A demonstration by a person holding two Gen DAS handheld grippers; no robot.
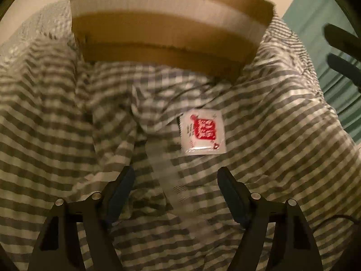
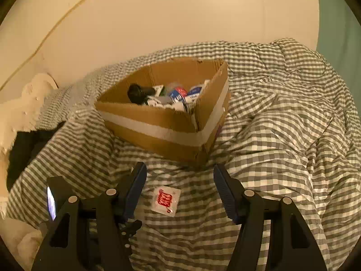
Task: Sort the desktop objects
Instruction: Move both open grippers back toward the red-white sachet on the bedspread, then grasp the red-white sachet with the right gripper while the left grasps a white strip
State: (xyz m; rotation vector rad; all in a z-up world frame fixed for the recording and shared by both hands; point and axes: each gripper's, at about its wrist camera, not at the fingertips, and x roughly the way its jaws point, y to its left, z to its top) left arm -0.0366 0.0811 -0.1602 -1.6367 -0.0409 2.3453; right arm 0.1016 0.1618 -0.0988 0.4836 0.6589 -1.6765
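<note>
Glossy plastic sachet (image 1: 202,132) on soft checked cloth (image 1: 270,158); matt cardboard box (image 2: 158,135).

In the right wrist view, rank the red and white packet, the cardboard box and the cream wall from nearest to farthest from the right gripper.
1. Packet: on the checked cover, just beyond the open jaws of the right gripper.
2. Box: farther up the cover, behind the packet.
3. Wall: behind the bed, farthest.

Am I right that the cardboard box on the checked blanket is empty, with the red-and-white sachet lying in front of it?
Not quite: the box is not empty; the right wrist view shows several items inside. The sachet does lie on the blanket in front of it.
</note>
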